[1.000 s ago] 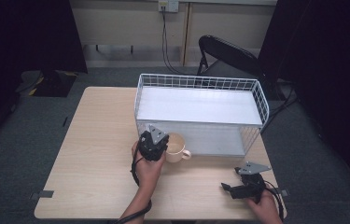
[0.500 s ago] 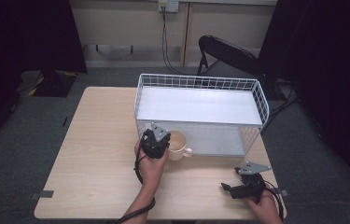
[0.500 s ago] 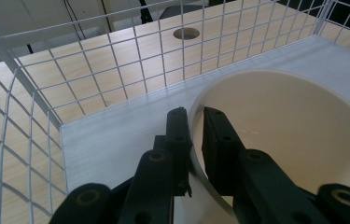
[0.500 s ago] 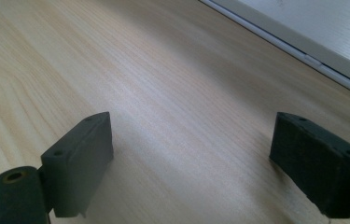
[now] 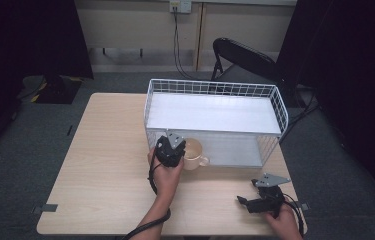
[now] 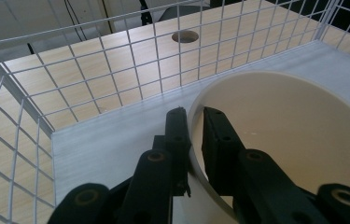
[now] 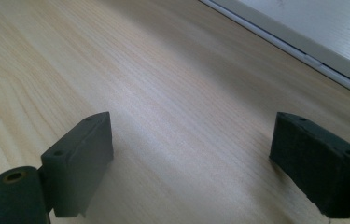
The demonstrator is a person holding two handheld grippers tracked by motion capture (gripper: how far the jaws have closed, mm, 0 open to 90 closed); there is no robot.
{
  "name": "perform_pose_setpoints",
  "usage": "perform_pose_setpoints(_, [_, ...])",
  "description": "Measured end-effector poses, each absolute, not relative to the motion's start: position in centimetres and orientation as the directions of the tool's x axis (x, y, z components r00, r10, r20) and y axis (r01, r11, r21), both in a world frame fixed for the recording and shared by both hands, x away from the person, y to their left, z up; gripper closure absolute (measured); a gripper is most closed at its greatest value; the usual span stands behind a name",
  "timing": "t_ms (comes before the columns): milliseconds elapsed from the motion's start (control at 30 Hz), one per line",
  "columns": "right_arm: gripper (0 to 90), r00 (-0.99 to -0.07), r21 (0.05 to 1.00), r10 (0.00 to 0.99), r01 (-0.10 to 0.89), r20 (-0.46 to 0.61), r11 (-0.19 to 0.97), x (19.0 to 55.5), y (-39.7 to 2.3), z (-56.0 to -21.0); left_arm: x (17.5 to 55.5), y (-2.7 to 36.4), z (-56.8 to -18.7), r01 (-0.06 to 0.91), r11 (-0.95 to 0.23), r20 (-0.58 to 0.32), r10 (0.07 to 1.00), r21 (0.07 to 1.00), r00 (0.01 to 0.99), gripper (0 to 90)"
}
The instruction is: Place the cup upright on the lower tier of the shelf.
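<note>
A cream mug (image 5: 193, 152) hangs at the front left of a white wire basket (image 5: 215, 87). My left gripper (image 5: 171, 148) is shut on the mug's wall. In the left gripper view one jaw is outside the mug (image 6: 280, 140) and the other inside its rim, with the left gripper (image 6: 196, 126) pinching the wall. The basket's white floor (image 6: 112, 149) lies beneath and beyond the mug, with wire mesh (image 6: 116, 70) to the left and behind. My right gripper (image 5: 255, 202) rests on the table near its front right corner. Its jaws stand wide apart in the right gripper view (image 7: 191, 154), with nothing between them.
The light wooden table (image 5: 105, 150) has bare room to the left of the basket and in front of it. A black chair (image 5: 245, 55) stands behind the table. The basket's white base edge (image 7: 312, 28) runs across the upper right of the right gripper view.
My left gripper and the mug have shifted a little away from the person, toward the basket. The right gripper has stayed where it was.
</note>
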State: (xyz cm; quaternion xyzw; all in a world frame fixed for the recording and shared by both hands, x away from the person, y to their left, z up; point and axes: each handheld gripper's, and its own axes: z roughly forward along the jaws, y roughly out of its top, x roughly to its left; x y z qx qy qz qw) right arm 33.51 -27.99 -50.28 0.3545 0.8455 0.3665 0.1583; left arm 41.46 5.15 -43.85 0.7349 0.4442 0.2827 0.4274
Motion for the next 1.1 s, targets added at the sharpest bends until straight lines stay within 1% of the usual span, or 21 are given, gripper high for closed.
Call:
perform_pose_setpoints(300, [12.5,-0.699,0.732,0.716,0.483,-0.008,0.48,33.5,-28.0,-50.3,41.5,5.2,-44.0,0.402,-0.217,0.02,0.897,0.89,0.441,80.2])
perform_pose_setpoints(400, [12.5,-0.699,0.732,0.715,0.483,-0.008,0.48,33.5,-28.0,-50.3,41.5,5.3,-44.0,0.398,-0.208,0.014,0.898,0.893,0.439,78.6])
perform_pose_setpoints(433, [12.5,-0.699,0.732,0.716,0.483,-0.008,0.48,33.5,-28.0,-50.3,41.5,5.4,-43.9,0.392,-0.202,0.013,0.901,0.897,0.434,73.2])
perform_pose_setpoints(633, [12.5,-0.699,0.732,0.715,0.483,-0.008,0.48,33.5,-28.0,-50.3,41.2,5.6,-43.8,0.396,-0.18,-0.011,0.901,0.901,0.434,60.9])
perform_pose_setpoints(700, [12.5,-0.699,0.732,0.715,0.483,-0.008,0.48,33.5,-28.0,-50.3,41.0,5.8,-43.7,0.392,-0.183,-0.01,0.897,0.902,0.442,58.5])
perform_pose_setpoints(733, [12.5,-0.699,0.732,0.715,0.483,-0.008,0.48,33.5,-28.0,-50.3,40.9,5.9,-43.6,0.389,-0.175,-0.018,0.896,0.904,0.444,55.2])
perform_pose_setpoints(833, [12.5,-0.699,0.732,0.716,0.483,-0.008,0.48,33.5,-28.0,-50.3,40.6,6.1,-43.4,0.377,-0.175,-0.022,0.886,0.91,0.464,49.7])
perform_pose_setpoints(900, [12.5,-0.699,0.732,0.716,0.483,-0.008,0.48,33.5,-28.0,-50.3,40.3,6.2,-43.2,0.382,-0.175,-0.033,0.877,0.907,0.479,44.3])
perform_pose_setpoints(967, [12.5,-0.699,0.732,0.716,0.484,-0.008,0.48,33.5,-28.0,-50.3,39.9,6.3,-43.0,0.368,-0.177,-0.028,0.872,0.913,0.49,42.6])
perform_pose_setpoints(1033, [12.5,-0.699,0.732,0.716,0.484,-0.008,0.48,33.5,-28.0,-50.3,39.4,6.3,-43.0,0.365,-0.174,-0.037,0.863,0.915,0.505,38.8])
perform_pose_setpoints(1100, [12.5,-0.699,0.732,0.715,0.483,-0.008,0.48,33.5,-28.0,-50.3,39.0,6.3,-43.0,0.366,-0.177,-0.041,0.855,0.914,0.517,38.2])
